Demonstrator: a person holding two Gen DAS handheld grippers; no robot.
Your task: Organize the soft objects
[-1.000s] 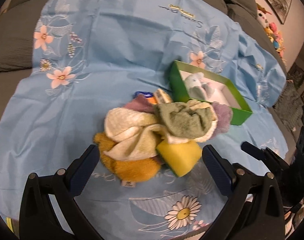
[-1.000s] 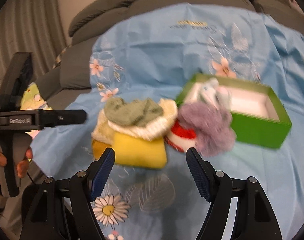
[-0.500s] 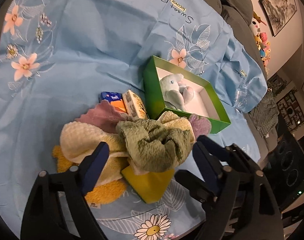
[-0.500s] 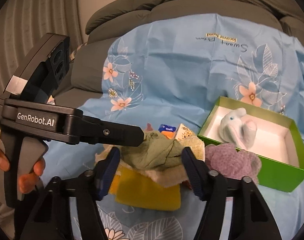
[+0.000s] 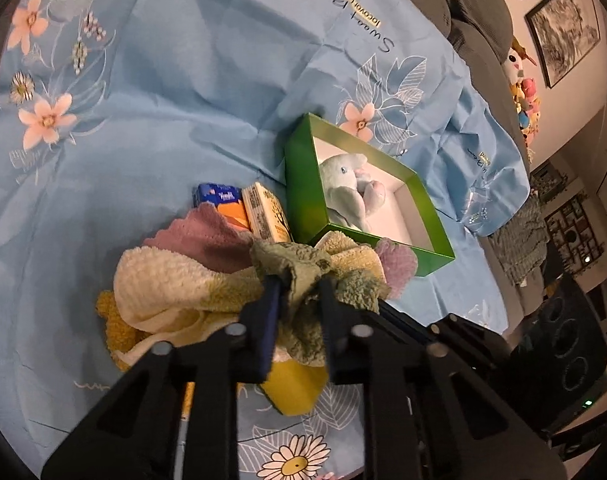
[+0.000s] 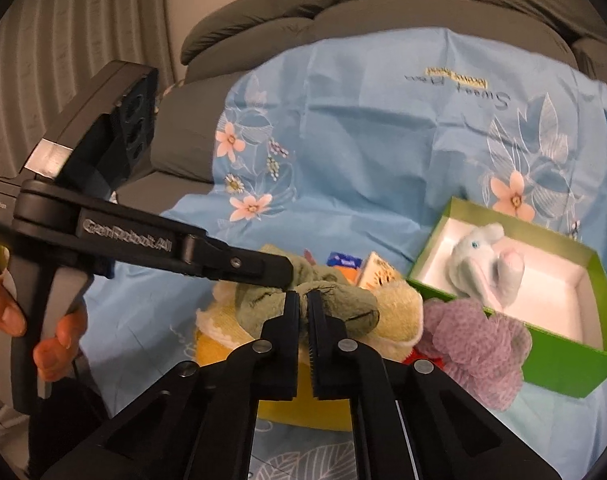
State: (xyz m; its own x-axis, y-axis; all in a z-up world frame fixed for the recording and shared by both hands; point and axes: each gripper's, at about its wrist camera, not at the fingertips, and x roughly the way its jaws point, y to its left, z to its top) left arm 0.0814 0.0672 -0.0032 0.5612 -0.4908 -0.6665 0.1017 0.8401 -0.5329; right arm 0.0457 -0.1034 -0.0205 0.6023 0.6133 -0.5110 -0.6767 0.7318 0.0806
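Observation:
A green cloth lies on top of a pile of soft things on the blue sheet. My left gripper is shut on a fold of it. My right gripper is shut on the same cloth from the other side. Under it lie a cream towel, a pink cloth, an orange towel, a yellow sponge and a purple cloth. A green box holds a pale blue plush elephant.
Small tissue packs lie between the pile and the box. The blue floral sheet covers a grey sofa. The left gripper's body and the hand holding it fill the left of the right wrist view.
Both grippers have moved in on the pile and closed on the green cloth; half a second ago both were open around it.

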